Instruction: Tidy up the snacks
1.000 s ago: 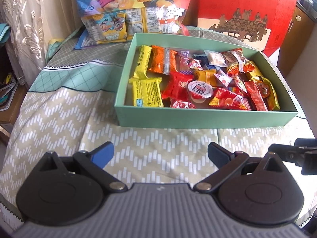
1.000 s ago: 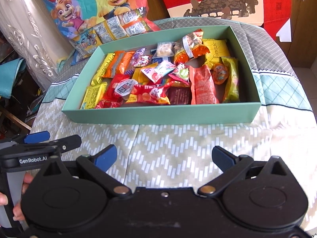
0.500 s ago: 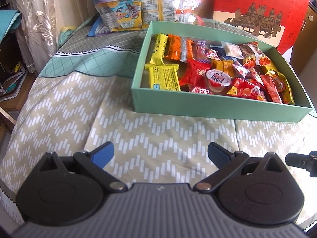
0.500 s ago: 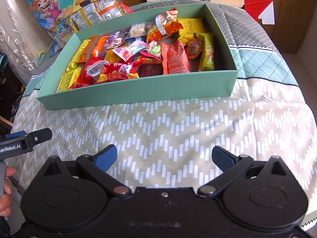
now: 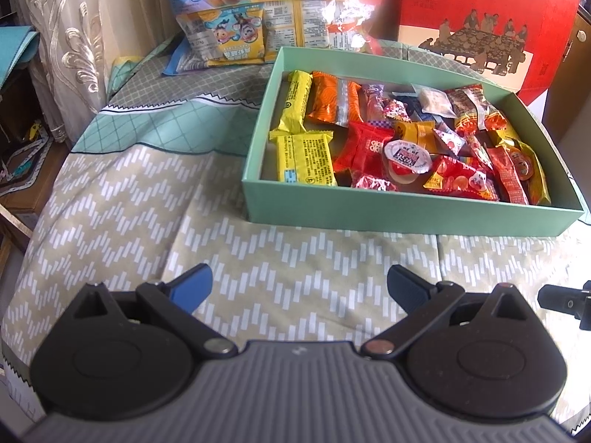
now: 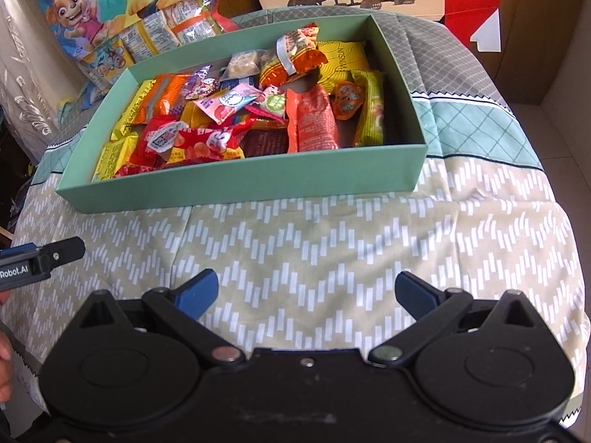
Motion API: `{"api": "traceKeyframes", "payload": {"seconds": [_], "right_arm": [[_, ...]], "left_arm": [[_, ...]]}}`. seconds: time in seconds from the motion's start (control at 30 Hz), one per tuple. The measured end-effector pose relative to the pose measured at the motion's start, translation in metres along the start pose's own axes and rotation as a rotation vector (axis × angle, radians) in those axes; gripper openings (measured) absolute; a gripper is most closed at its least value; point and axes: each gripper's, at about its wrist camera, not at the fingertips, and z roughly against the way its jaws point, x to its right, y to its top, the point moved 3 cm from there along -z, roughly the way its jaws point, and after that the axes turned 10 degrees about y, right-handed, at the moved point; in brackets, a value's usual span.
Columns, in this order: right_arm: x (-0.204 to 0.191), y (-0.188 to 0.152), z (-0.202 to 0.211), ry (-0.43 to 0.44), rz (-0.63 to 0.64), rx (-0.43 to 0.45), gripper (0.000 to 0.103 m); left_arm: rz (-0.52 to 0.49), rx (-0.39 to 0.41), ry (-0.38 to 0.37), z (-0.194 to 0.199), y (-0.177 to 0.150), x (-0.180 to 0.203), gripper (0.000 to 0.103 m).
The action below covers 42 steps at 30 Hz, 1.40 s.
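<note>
A mint green box (image 5: pixel 406 214) (image 6: pixel 236 188) sits on the patterned tablecloth and holds several wrapped snacks. Yellow bars (image 5: pixel 304 158) lie at its left end, a red pack (image 5: pixel 364 144) and a jelly cup (image 5: pixel 406 157) in the middle, an orange-red pack (image 6: pixel 312 118) toward the right. My left gripper (image 5: pixel 299 286) is open and empty over the cloth, in front of the box. My right gripper (image 6: pixel 304 291) is open and empty, also short of the box. The left gripper's finger shows at the right wrist view's left edge (image 6: pixel 44 258).
A cartoon snack bag (image 5: pixel 225 37) (image 6: pixel 122 11) and small packets (image 6: pixel 173 33) lie behind the box at the left. A red gift box (image 5: pixel 480 22) stands behind at the right. A curtain (image 5: pixel 62 37) hangs at the left. The table edge drops off at the right (image 6: pixel 554 147).
Both grippers have drawn back and apart from each other; the box now sits further right in the left view and left in the right view. Both stay open and empty.
</note>
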Motion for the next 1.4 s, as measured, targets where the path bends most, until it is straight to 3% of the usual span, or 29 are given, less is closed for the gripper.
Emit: {"api": "traceKeyframes", "payload": {"seconds": [1.4], "right_arm": [[-0.001,0.009,0.012,-0.064,-0.017,0.052,0.103]], "left_arm": [[-0.05,0.025,0.008,0.007,0.006,0.007,0.102]]}}
